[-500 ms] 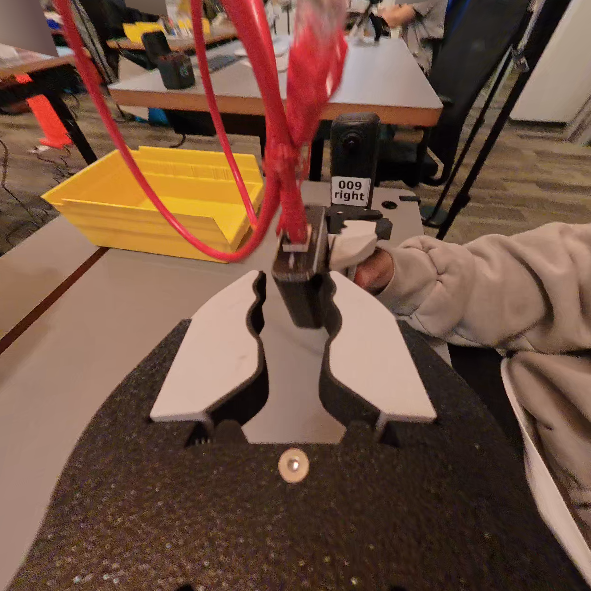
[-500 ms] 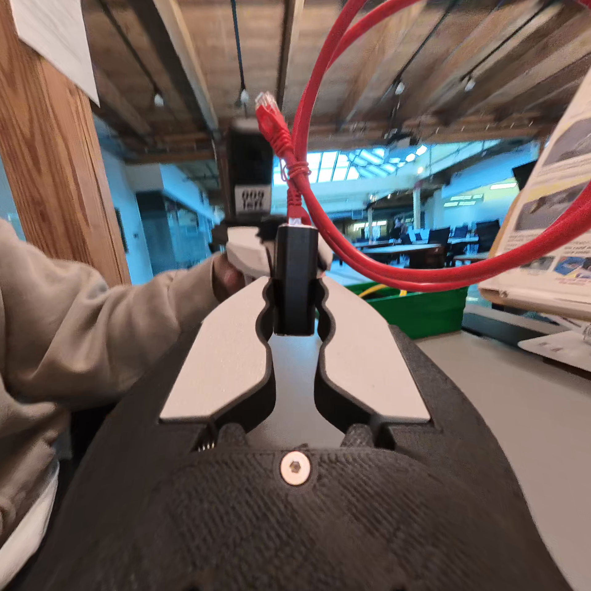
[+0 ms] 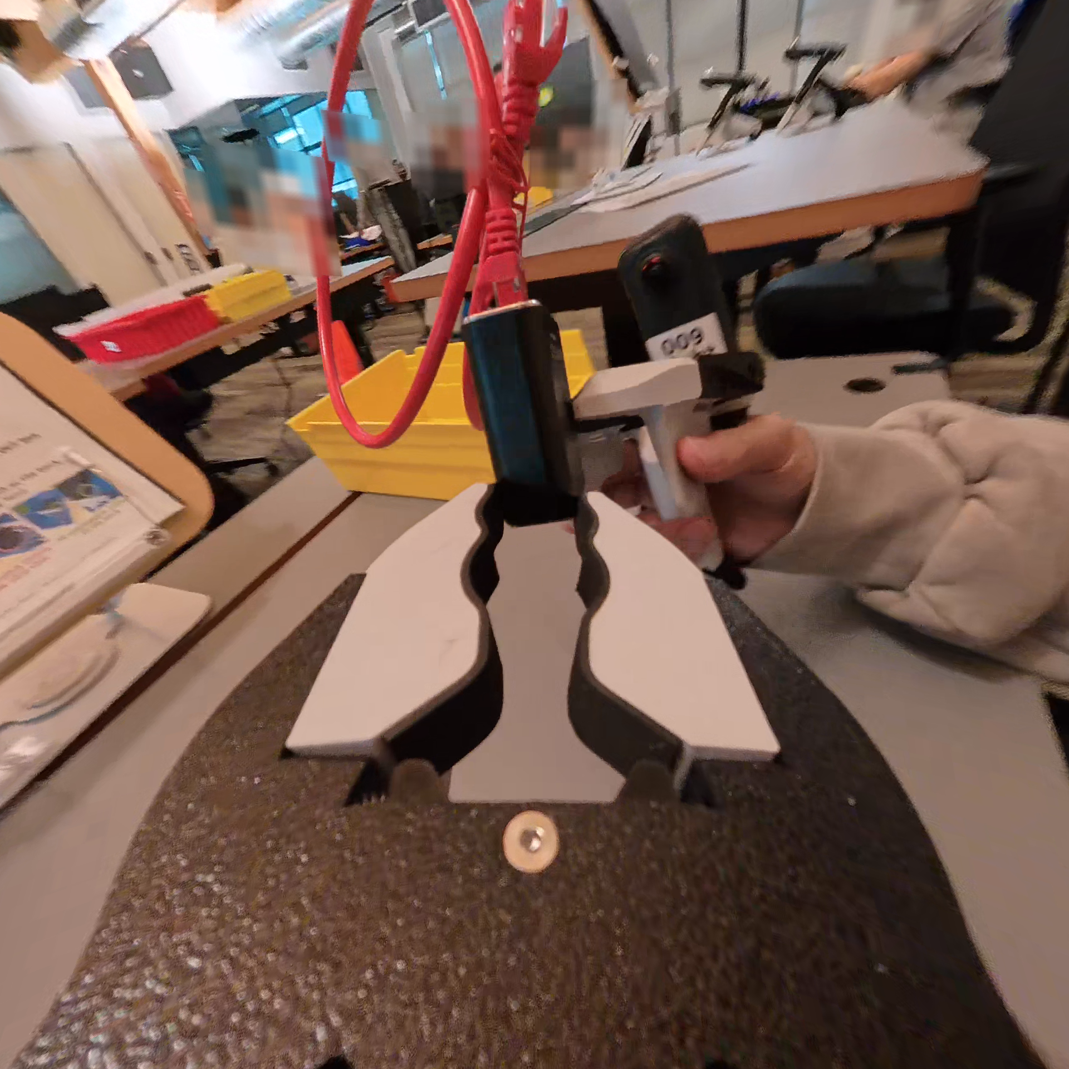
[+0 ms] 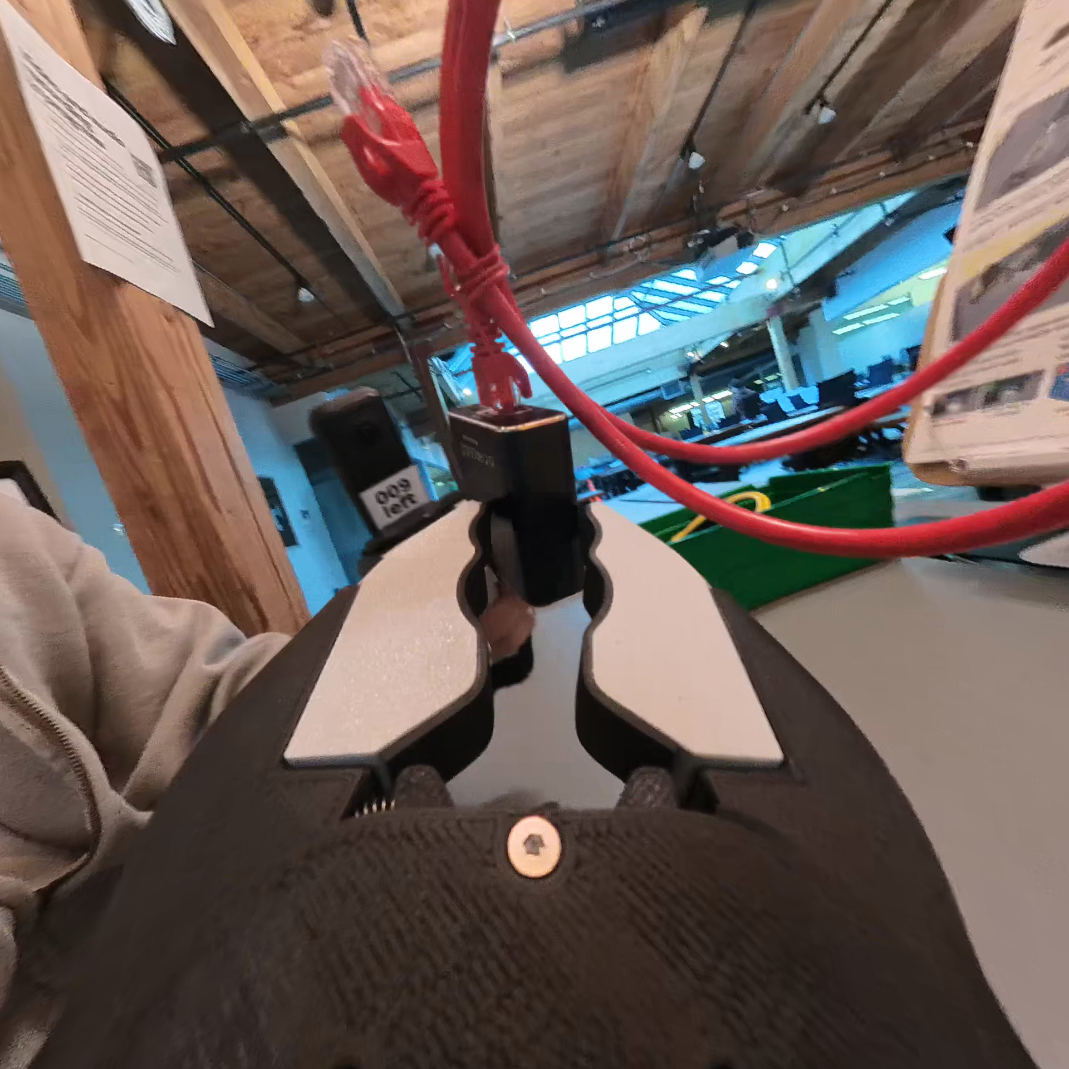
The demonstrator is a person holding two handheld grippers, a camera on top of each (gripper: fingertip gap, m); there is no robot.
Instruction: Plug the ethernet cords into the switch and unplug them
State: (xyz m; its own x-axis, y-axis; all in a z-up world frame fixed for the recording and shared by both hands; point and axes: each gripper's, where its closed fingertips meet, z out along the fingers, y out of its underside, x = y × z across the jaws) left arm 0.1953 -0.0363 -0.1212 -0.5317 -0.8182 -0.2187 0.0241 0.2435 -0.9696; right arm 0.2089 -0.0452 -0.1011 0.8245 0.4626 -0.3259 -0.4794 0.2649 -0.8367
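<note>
Ethernet switch [image 3: 523, 405], a small rigid black box that looked light, stood on end above the grey table [image 3: 925, 781], pinched at its lower end by both your left gripper [image 3: 535, 515] and right gripper [image 4: 529, 555]. One plug [image 4: 497, 382] of the springy red ethernet cord [image 4: 752, 515] sat in its top port. You had best grip its hard shell; beyond stood a yellow bin [image 3: 405, 439], a green bin [image 4: 810, 520], a wooden post [image 4: 115, 347].
</note>
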